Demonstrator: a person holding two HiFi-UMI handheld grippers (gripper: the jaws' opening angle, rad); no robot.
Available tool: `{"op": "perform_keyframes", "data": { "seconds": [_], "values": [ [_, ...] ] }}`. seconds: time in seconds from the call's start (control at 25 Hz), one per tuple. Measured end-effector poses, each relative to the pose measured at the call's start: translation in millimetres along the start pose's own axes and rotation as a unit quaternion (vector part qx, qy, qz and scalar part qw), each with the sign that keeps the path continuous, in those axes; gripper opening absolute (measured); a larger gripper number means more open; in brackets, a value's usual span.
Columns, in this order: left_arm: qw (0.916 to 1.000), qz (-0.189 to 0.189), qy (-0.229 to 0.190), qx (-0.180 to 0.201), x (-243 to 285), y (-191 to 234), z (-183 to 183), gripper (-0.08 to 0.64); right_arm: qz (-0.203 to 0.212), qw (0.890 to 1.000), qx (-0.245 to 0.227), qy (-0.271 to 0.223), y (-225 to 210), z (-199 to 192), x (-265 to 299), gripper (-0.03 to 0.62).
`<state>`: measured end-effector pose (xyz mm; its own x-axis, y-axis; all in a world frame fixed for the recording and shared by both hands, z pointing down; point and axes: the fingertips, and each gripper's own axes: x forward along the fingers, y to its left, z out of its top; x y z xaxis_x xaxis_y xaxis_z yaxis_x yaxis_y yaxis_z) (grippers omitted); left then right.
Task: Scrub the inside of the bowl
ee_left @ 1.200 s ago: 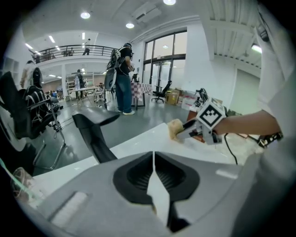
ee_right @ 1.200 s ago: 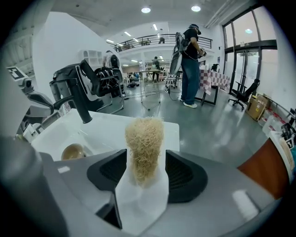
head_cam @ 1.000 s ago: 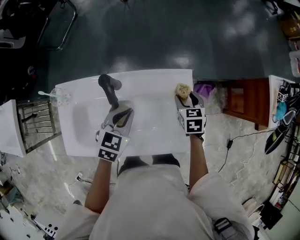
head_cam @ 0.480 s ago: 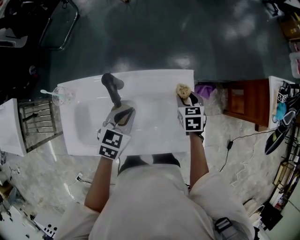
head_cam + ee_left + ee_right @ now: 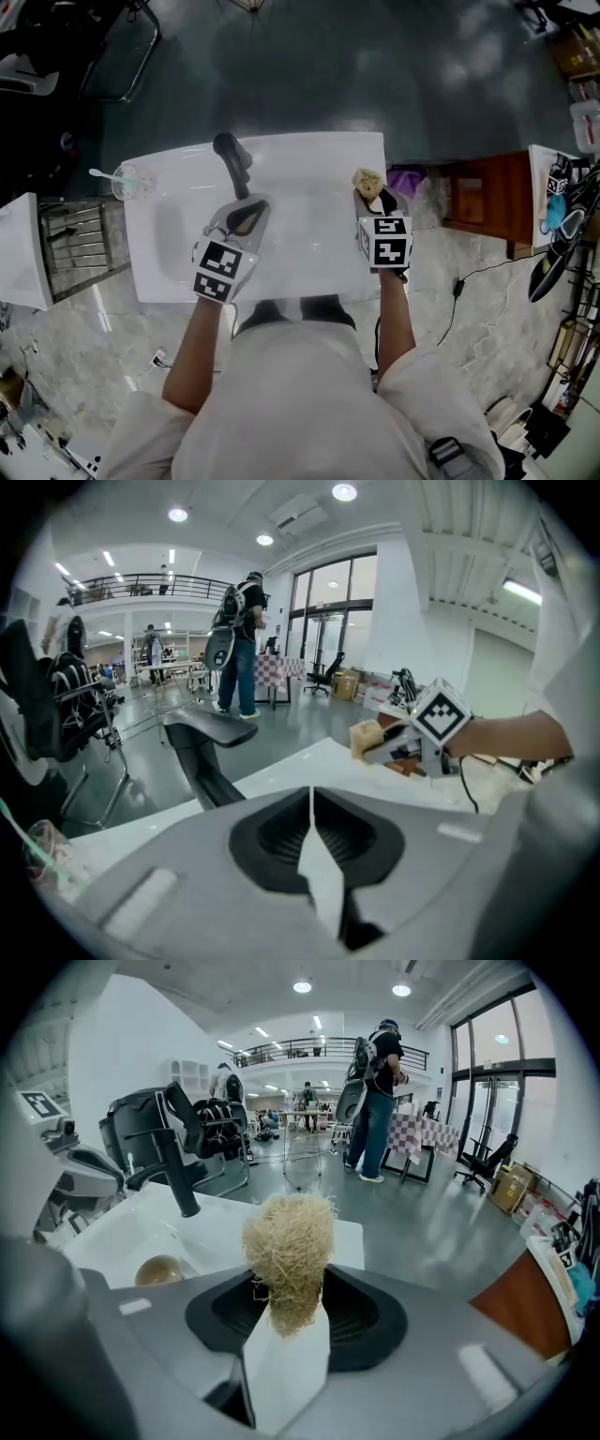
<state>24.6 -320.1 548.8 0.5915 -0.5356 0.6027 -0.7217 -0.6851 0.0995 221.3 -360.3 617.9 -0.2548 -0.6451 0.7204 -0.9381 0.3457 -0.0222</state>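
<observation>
A small brown bowl [image 5: 159, 1269] sits in the white sink [image 5: 94, 1241]; in the head view my left gripper [image 5: 246, 208] hovers over it and hides it. That left gripper [image 5: 311, 797] is shut with nothing showing between its pads, just in front of the black faucet [image 5: 232, 161]. My right gripper [image 5: 371, 192] is over the sink's right rim. Its jaws have just been closing and now pinch a straw-coloured fibre scrubber [image 5: 289, 1246], which sticks up above the right gripper [image 5: 286, 1326]. From the left gripper view the scrubber [image 5: 366, 738] shows to the right.
A clear cup [image 5: 131, 180] holding a utensil stands on the sink's left corner. A wire rack [image 5: 75, 244] is to the left, and a wooden cabinet [image 5: 487, 197] and a purple object [image 5: 409, 176] to the right. Beyond are chairs and a standing person [image 5: 375, 1101].
Both grippers have lifted a little above the sink. The scrubber has come up with the right gripper. The left gripper now sits closer to the faucet.
</observation>
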Motion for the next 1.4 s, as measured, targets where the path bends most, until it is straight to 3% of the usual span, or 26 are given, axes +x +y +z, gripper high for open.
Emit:
{"op": "perform_keyframes", "data": {
  "seconds": [0.32, 0.56, 0.84, 0.96, 1.16, 1.4],
  "values": [
    [0.9993, -0.016, 0.033, 0.008, -6, 0, -37, 0.035, -0.014, 1.0, 0.008, -0.024, 16, 2, -44, 0.183],
    [0.9923, -0.043, 0.112, 0.031, 14, -6, -87, 0.13, -0.028, 0.999, 0.028, -0.033, 18, -10, -74, 0.183],
    [0.9723, -0.086, 0.216, 0.026, 51, -20, -154, 0.181, -0.037, 0.998, 0.036, -0.029, 19, -34, -104, 0.183],
    [0.9641, -0.085, 0.251, 0.022, 67, -17, -180, 0.187, -0.036, 0.998, 0.038, -0.025, 22, -46, -111, 0.182],
    [0.9409, -0.073, 0.322, 0.075, 83, -16, -221, 0.188, -0.034, 0.998, 0.05, -0.021, 23, -65, -123, 0.179],
    [0.924, -0.073, 0.363, 0.095, 90, -22, -251, 0.171, -0.033, 0.998, 0.059, -0.011, 22, -85, -132, 0.175]
  ]
}}
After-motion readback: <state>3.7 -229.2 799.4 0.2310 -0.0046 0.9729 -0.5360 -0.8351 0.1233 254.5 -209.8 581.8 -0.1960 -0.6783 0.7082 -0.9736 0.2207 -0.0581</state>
